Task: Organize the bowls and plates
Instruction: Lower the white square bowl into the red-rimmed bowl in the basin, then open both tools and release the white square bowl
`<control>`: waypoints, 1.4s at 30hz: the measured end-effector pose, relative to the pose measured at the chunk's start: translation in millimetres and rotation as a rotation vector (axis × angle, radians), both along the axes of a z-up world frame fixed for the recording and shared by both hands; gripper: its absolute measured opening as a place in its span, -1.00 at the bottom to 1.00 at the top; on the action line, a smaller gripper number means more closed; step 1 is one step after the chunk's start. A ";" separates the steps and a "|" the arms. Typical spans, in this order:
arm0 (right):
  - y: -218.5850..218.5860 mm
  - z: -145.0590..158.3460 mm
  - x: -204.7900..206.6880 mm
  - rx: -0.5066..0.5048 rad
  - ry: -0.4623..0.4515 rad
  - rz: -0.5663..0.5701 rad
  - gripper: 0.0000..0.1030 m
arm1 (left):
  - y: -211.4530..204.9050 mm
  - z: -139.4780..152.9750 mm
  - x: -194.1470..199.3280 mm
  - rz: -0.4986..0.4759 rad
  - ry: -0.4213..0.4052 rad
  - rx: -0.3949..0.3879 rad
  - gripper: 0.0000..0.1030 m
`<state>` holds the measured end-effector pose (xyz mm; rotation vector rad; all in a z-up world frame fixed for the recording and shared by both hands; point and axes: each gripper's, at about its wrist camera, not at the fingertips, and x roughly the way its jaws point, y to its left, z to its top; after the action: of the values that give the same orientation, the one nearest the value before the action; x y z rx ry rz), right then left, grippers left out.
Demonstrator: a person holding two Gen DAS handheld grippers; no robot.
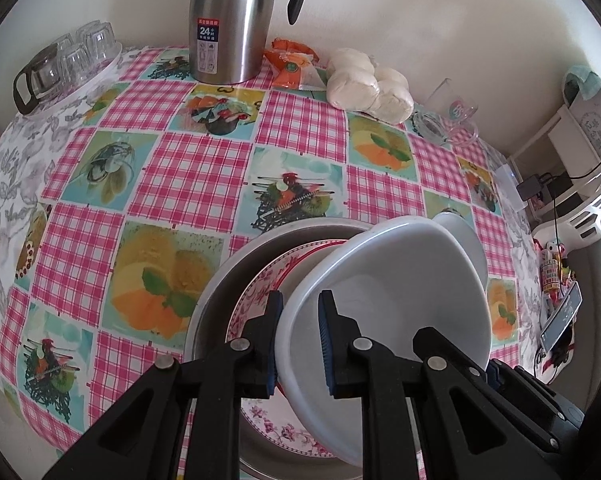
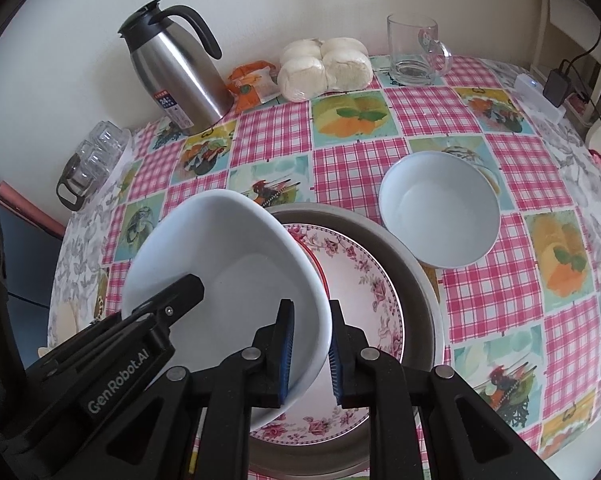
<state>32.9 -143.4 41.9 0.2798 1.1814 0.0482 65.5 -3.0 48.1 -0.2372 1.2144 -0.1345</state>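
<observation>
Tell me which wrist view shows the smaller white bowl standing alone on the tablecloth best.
The right wrist view: the small white bowl sits whole and upright, its rim and inside open to the camera. In the left wrist view only a sliver of it shows behind the large white bowl gripped by both grippers.

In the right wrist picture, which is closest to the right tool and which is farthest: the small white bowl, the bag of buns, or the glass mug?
From the right tool, which grips the big white bowl:
1. Small white bowl, on the cloth to the right of the metal basin.
2. Bag of buns, at the back by the wall.
3. Glass mug, at the back, right of the buns. It is only a little farther than the buns.
</observation>
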 end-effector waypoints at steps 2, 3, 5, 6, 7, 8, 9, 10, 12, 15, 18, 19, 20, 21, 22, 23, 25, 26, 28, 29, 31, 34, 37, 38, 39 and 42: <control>-0.3 0.2 0.2 0.001 0.002 0.000 -0.63 | 0.2 0.2 0.0 0.000 -0.001 -0.001 -0.68; -0.3 -0.2 0.0 0.002 0.002 -0.001 -0.63 | 0.2 0.2 0.1 0.000 -0.002 -0.001 -0.68; -0.6 -0.5 -0.3 0.005 0.004 -0.003 -0.63 | 0.2 0.2 0.2 0.001 -0.001 -0.002 -0.67; -0.5 -0.6 -0.3 0.005 0.005 -0.003 -0.63 | 0.6 0.4 0.3 0.002 -0.002 -0.003 -0.67; -0.5 -0.6 -0.3 0.005 0.008 -0.004 -0.63 | 0.4 0.6 0.5 0.003 -0.003 -0.002 -0.66; -1.1 -0.3 -0.4 0.005 0.010 -0.005 -0.63 | 0.9 1.2 0.5 0.006 -0.004 -0.002 -0.63; -1.7 -0.4 -0.4 0.007 0.013 -0.007 -0.63 | 1.3 1.3 0.5 0.008 -0.004 -0.005 -0.63; -2.3 -0.1 -0.6 0.009 0.012 -0.008 -0.63 | 1.6 1.4 0.5 0.009 -0.005 -0.003 -0.63; -4.1 1.2 -1.0 0.012 0.009 -0.012 -0.63 | 1.9 1.3 0.6 0.016 -0.003 0.012 -0.62; -4.4 5.7 -1.9 0.015 -0.006 -0.012 -0.62 | 3.4 0.9 0.7 0.019 -0.001 0.004 -0.62; -4.7 7.7 -2.0 0.011 -0.013 -0.013 -0.62 | 4.1 1.1 0.6 0.019 -0.001 0.005 -0.62; -4.7 8.0 -2.1 0.011 -0.013 -0.014 -0.62 | 4.5 1.4 0.5 0.019 -0.002 0.005 -0.62; -4.8 8.5 -2.0 0.012 -0.013 -0.013 -0.62 | 5.1 1.6 0.5 0.020 -0.002 0.004 -0.62; -5.0 8.6 -2.1 0.013 -0.013 -0.013 -0.62 | 5.3 1.7 0.4 0.022 -0.002 0.002 -0.62; -5.3 8.8 -2.2 0.015 -0.013 -0.014 -0.62 | 5.9 1.8 0.4 0.023 -0.002 -0.002 -0.62; -5.6 9.2 -2.1 0.017 -0.013 -0.014 -0.62 | 6.2 1.9 0.5 0.025 -0.002 -0.005 -0.62; -6.8 8.9 -2.6 0.022 -0.015 -0.016 -0.62 | 6.9 3.0 0.0 0.030 -0.004 -0.013 -0.61; -7.4 9.8 -2.8 0.025 -0.018 -0.017 -0.62 | 7.1 3.5 -0.2 0.032 -0.005 -0.016 -0.60; -8.9 11.2 -3.4 0.028 -0.025 -0.021 -0.62 | 7.6 4.3 -0.3 0.037 -0.008 -0.021 -0.60; -9.8 12.6 -3.8 0.027 -0.029 -0.024 -0.62 | 8.0 4.5 -0.2 0.038 -0.009 -0.023 -0.60; -11.3 13.8 -4.2 0.030 -0.033 -0.031 -0.62 | 9.0 5.1 -0.4 0.043 -0.011 -0.031 -0.60; -14.3 14.6 -3.8 0.038 -0.034 -0.039 -0.62 | 11.2 7.8 -0.7 0.050 -0.020 -0.042 -0.60; -17.5 16.2 -4.0 0.044 -0.039 -0.047 -0.62 | 13.1 10.6 -1.3 0.055 -0.028 -0.047 -0.46; -18.4 17.2 -4.3 0.046 -0.042 -0.050 -0.63 | 13.8 11.5 -1.5 0.060 -0.031 -0.051 -0.26; -19.5 18.5 -4.5 0.046 -0.047 -0.052 -0.63 | 14.5 12.1 -1.6 0.066 -0.031 -0.050 -0.17; -23.5 21.6 -5.0 0.042 -0.055 -0.062 -0.55 | 17.1 16.7 -3.3 0.083 -0.048 -0.037 -0.09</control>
<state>27.9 -166.9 63.5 0.3499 1.1171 0.0270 62.2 14.1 64.8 -0.3145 1.1538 -0.0903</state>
